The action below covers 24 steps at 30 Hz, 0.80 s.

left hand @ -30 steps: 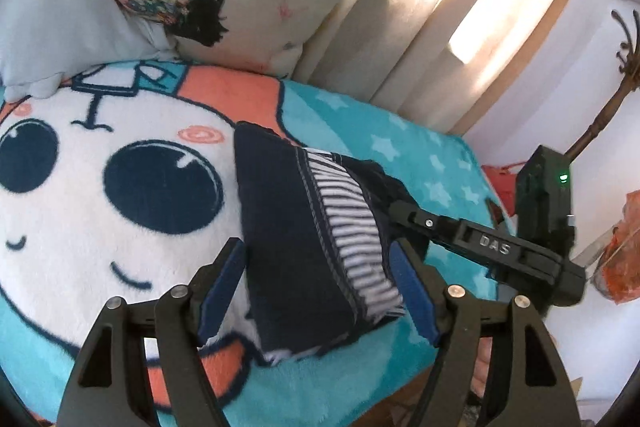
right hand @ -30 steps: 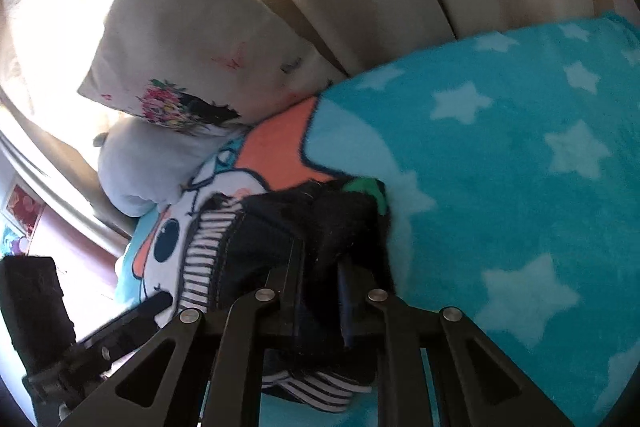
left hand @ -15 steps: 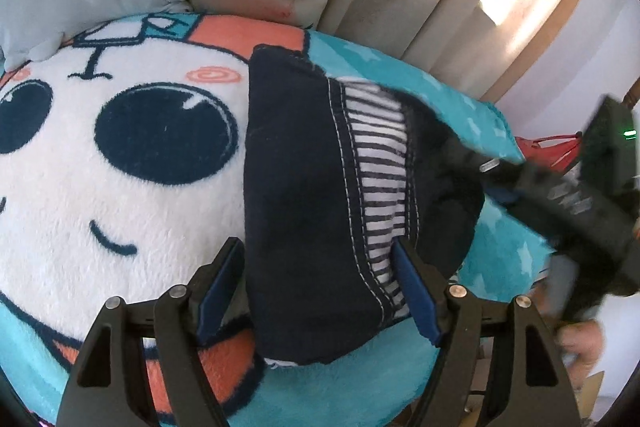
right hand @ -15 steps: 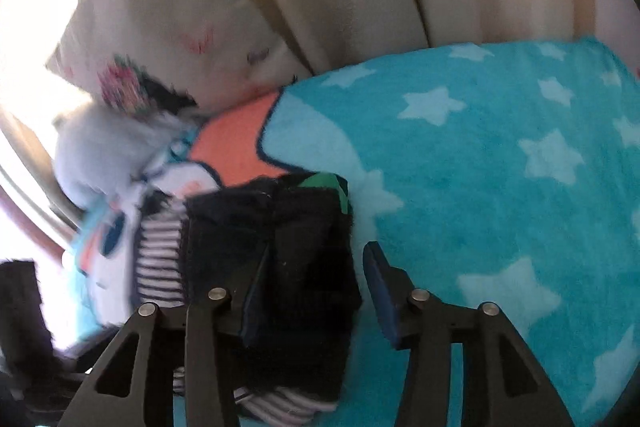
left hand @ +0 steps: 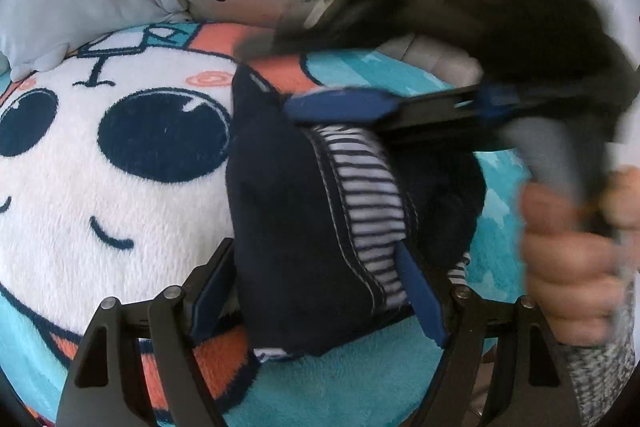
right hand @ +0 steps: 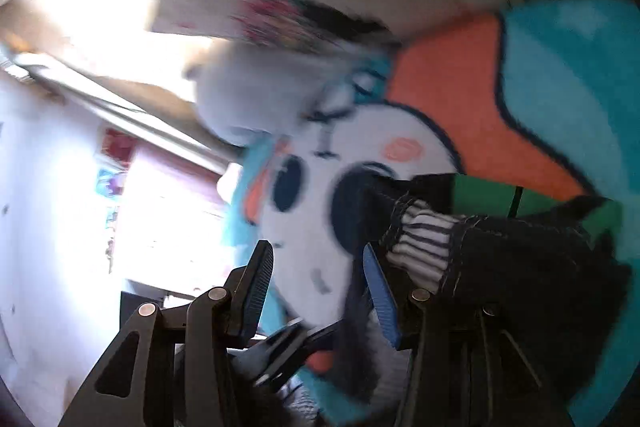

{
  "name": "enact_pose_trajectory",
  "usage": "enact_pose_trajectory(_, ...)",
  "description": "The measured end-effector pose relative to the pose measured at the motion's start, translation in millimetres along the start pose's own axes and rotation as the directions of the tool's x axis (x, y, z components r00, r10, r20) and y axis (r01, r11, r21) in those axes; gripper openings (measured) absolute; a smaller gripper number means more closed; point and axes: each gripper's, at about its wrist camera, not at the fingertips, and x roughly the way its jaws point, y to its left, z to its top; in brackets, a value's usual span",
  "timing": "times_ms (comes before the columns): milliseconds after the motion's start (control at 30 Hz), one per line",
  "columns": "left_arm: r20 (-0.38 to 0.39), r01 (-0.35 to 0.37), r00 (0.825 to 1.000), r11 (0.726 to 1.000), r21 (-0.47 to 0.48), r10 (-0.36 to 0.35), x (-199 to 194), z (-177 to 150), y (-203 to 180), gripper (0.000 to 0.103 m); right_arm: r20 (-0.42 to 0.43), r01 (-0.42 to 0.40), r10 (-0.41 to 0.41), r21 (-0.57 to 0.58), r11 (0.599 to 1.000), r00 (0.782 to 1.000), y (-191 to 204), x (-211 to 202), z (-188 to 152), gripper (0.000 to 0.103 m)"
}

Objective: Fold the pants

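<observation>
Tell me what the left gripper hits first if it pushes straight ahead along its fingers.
Most likely the folded pants: the bundle lies between the open fingers of the left gripper, directly ahead on the blanket. Whether the fingers touch the cloth is unclear.

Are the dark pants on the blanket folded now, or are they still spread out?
Folded. The pants lie as one compact bundle on the blanket, layers stacked, the striped lining showing along one edge; no leg stretches out.

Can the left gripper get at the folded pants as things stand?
Probably yes. The left gripper is open with the folded pants already lying between its fingers on the blanket. The right gripper crosses above the far end of the pants, not the near end.
</observation>
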Motion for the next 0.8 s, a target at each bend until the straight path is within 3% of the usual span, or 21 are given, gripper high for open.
enact_pose_trajectory(133, -0.005, 0.025, 1.000, 1.000, -0.016, -0.026, -3, 1, 4, 0.078, 0.086, 0.199, -0.196, -0.022, 0.980, 0.977, -13, 5, 6, 0.027)
enact_pose_trajectory(267, -0.023, 0.063, 0.998, 0.998, -0.029, -0.064, -17, -1, 10, 0.078, 0.160, 0.182, -0.173, -0.042, 0.982, 0.972, -5, -10, 2, 0.028)
enact_pose_trajectory(333, -0.014, 0.077, 0.997, 0.997, -0.024, -0.077, -28, -4, 11, 0.078, 0.227, 0.172, -0.157, -0.047, 0.984, 0.961, -1, -36, -4, 0.037)
enact_pose_trajectory(400, 0.002, 0.082, 0.997, 0.996, -0.021, -0.082, -38, -7, 13, 0.078, 0.305, 0.190, -0.164, -0.059, 0.980, 0.938, 11, -60, -10, 0.043)
enact_pose_trajectory(500, 0.027, 0.079, 0.997, 0.996, -0.032, -0.078, -47, -6, 14, 0.078, 0.372, 0.229, -0.180, -0.092, 0.969, 0.911, 21, -87, -37, 0.043)
enact_pose_trajectory(600, 0.035, 0.071, 0.997, 0.996, -0.060, -0.069, -48, -5, 19, 0.078, 0.367, 0.243, -0.194, -0.092, 0.965, 0.910, 17, -86, -53, 0.044)
enact_pose_trajectory(733, 0.024, 0.049, 0.999, 0.994, -0.093, -0.047, -48, -5, 24, 0.078, 0.298, 0.315, -0.304, 0.012, 0.949, 0.905, -22, -62, -59, 0.049)
enact_pose_trajectory(800, 0.031, 0.044, 0.999, 0.994, -0.099, -0.041, -51, -5, 26, 0.078, 0.329, 0.295, -0.290, 0.035, 0.955, 0.899, -29, -64, -63, 0.049)
